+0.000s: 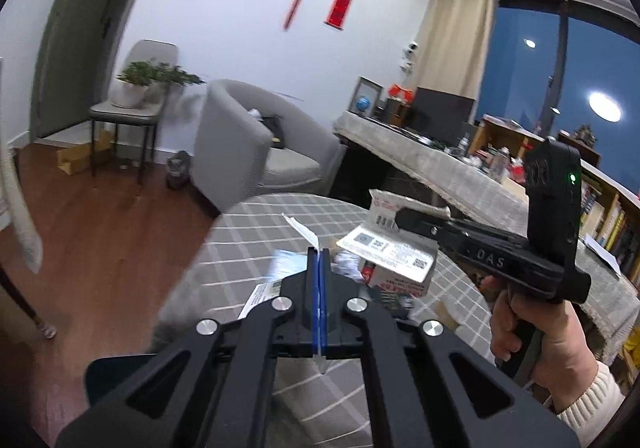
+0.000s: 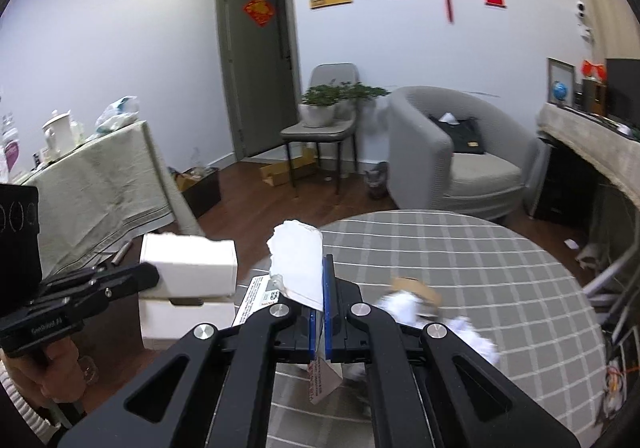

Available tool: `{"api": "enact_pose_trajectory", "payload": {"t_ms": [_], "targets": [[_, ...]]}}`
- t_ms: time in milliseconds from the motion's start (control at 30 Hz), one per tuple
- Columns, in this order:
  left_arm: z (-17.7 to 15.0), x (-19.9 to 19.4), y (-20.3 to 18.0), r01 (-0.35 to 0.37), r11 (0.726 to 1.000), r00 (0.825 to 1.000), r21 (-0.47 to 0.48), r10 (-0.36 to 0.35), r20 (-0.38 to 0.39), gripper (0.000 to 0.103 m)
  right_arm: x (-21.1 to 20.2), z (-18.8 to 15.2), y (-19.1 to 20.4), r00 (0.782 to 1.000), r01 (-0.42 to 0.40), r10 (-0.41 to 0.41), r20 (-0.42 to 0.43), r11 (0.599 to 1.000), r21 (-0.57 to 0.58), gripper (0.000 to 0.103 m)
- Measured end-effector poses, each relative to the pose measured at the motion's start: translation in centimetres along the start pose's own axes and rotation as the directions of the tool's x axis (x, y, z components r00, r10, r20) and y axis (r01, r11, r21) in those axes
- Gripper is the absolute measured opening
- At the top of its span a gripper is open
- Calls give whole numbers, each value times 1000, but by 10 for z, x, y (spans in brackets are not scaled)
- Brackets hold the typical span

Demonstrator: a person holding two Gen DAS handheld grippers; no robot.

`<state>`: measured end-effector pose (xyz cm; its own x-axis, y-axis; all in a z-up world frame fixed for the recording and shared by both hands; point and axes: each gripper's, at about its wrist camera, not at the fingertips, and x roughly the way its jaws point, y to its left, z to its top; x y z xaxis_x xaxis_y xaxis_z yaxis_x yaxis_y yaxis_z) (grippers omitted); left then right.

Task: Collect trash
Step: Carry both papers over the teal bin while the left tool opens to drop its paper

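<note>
My left gripper (image 1: 319,254) is shut on a flap of a white cardboard box (image 2: 192,266), held up above the round checked table (image 1: 256,240); only the thin white edge (image 1: 304,232) shows in the left wrist view. My right gripper (image 2: 323,268) is shut on a torn white box (image 2: 298,264) with printed labels, also held up; in the left wrist view it shows as a box with QR labels (image 1: 394,252). Crumpled white paper (image 2: 404,306) and a brown scrap (image 2: 418,288) lie on the table under the right gripper. A printed white label (image 1: 260,294) lies near the table's left edge.
A grey armchair (image 2: 456,152) stands behind the table, a small bin (image 2: 376,178) beside it, a chair with potted plants (image 2: 324,116) by the door. A cloth-covered table (image 2: 100,172) is at left, a long covered counter (image 1: 440,164) at right. Cardboard boxes (image 2: 280,170) lie on the wood floor.
</note>
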<state>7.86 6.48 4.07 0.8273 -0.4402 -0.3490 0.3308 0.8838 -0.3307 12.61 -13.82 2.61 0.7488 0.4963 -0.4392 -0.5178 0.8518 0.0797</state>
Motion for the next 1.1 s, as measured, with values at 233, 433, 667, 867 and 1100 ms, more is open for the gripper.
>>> {"api": "enact_pose_trajectory", "payload": {"t_ms": [233,433,667,867,1100], "targets": [[-8,-16,50,-163,986,985,-21,162,-52,1,31,6,49,997,-77,76,-31,997,-32,2],[-29,-13,89,-276,961,946,-26,267,-185,1,62,3,75,990,-119,117,-77,993,-24,2],[-52,-19,138,-348,935,898,-70,311,-312,1,91,-1,103,982,-134,130,-133,991,-17,2],[-74,-14,169,-366,923,863,-120,288,-415,1,122,-12,127,970,-116,107,-219,993,-31,3],[-103,-2,190,-400,905,792,-145,262,-551,1,154,-29,149,942,-98,76,-327,994,-52,2]]}}
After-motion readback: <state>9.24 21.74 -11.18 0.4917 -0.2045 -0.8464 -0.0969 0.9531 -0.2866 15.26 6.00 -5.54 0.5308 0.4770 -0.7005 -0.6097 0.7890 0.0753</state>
